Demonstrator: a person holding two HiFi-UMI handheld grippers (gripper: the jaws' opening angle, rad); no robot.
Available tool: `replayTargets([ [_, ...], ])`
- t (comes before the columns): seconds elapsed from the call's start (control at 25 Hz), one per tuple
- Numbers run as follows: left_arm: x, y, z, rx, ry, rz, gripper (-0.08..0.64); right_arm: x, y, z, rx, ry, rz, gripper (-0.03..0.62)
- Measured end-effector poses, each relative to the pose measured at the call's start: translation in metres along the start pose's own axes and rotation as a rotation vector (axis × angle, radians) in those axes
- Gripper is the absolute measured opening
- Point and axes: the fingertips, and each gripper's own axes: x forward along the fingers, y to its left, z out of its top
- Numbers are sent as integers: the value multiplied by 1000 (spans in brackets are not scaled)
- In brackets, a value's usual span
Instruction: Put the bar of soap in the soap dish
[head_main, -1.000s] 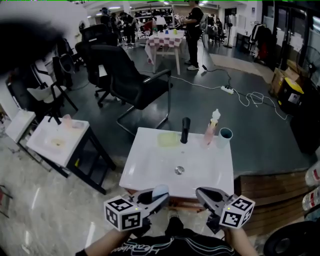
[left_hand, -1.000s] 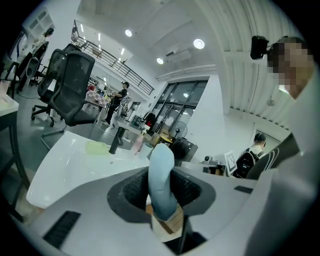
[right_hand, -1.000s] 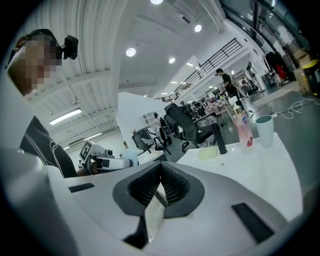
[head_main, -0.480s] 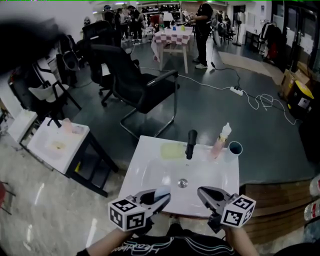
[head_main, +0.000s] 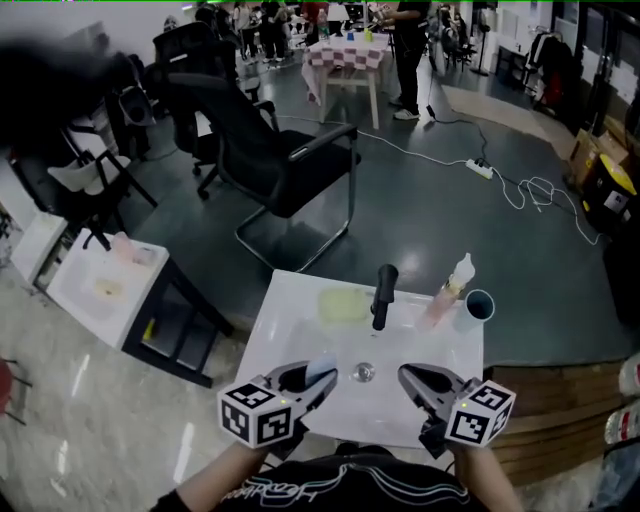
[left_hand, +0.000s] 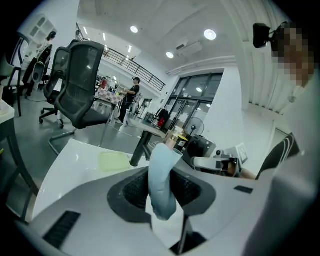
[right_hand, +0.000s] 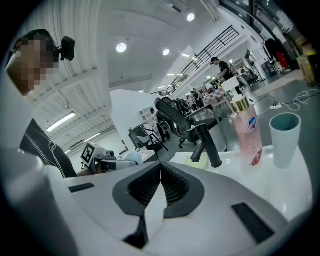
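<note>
A white sink counter (head_main: 290, 325) stood on grey floor (head_main: 450, 200) before a black chair (head_main: 270, 150). Its green soap dish (head_main: 343, 305) lay beside the faucet (head_main: 383, 292). The left gripper (head_main: 320, 380) jaws clamped the blue soap bar (left_hand: 161, 185) over the counter's front. The right gripper (head_main: 408, 377) jaws were closed.

Soap dish (head_main: 343, 305) left of faucet (head_main: 383, 296), bottle (head_main: 445, 295) and cup (head_main: 478, 307) at its right, all on sink (head_main: 290, 330), chair (head_main: 270, 165) behind

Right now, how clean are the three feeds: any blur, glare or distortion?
Head view: dim, edges bowed, dark smear at upper left, sink bright but readable. Left gripper view: fisheye with black corners, soap clear. Right gripper view: same fisheye, ceiling lamps flare, bottle and cup crisp.
</note>
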Motion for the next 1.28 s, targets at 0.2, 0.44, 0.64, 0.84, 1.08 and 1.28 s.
replayTargets([
  [0.2,24,26,13,0,1,35,130,14,-26,-1,19,38,-2,28],
  [0.44,53,54,30,52,30,80,130,28,-48,4,36,61,-1,28],
  [0.64,80,73,40,137,72,112,130,32,-67,7,57,67,-21,28],
  [0.84,108,88,46,238,120,145,130,29,-87,7,79,72,-49,28],
  [1.08,144,113,50,420,193,208,130,32,-104,10,96,70,-60,28],
  [1.28,175,134,45,574,285,213,130,33,-117,11,112,68,-72,28],
])
